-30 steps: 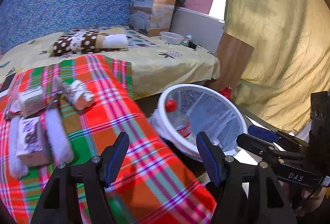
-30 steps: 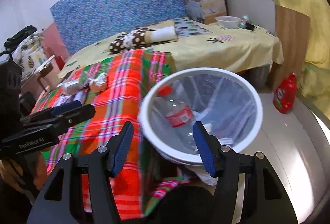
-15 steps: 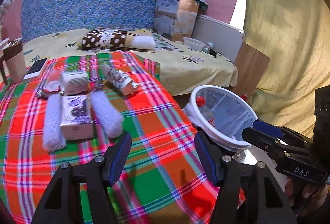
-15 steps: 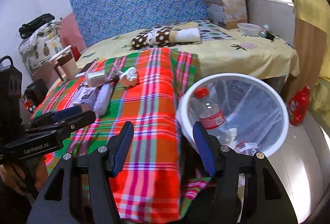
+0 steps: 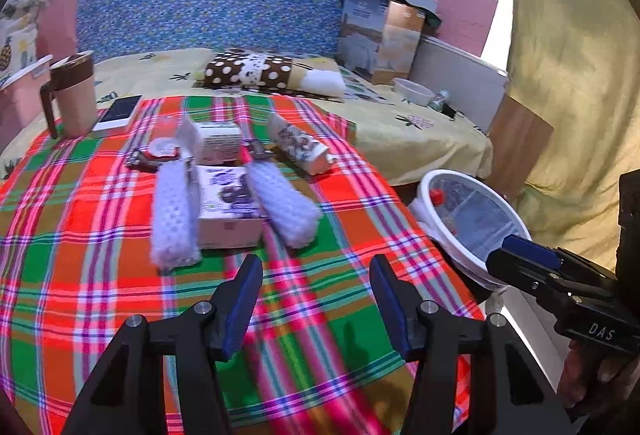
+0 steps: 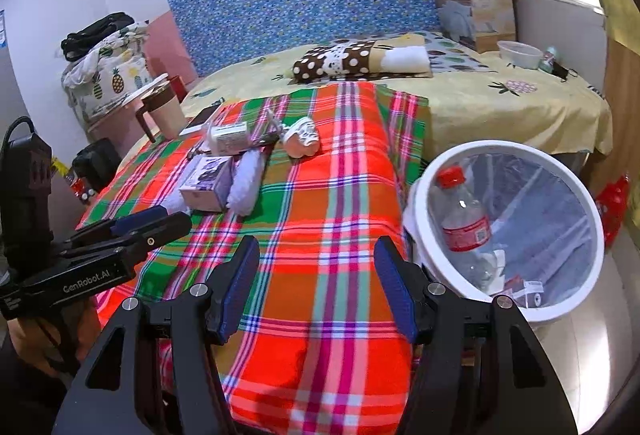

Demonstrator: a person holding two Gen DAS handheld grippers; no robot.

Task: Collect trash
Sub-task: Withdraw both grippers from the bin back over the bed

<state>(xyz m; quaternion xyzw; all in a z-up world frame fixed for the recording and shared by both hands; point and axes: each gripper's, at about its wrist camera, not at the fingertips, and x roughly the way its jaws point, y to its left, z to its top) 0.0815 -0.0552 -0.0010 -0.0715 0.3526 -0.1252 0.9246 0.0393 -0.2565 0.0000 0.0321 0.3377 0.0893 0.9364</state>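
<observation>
Plaid blanket (image 5: 100, 295) carries boxes (image 5: 228, 207) and wrappers left of the bin (image 6: 504, 231), so both grippers, left gripper (image 5: 316, 303) just narrowing and right gripper (image 6: 318, 283), hover with fingers parted and empty.

Both claws are black frames with blue pads and silver screws at the pivots. The left claw (image 5: 316, 305) carries white "GenRobot.AI" lettering along its side; the right claw (image 6: 316, 289) is marked "DAS". A black cable loops above the left one's body.
</observation>
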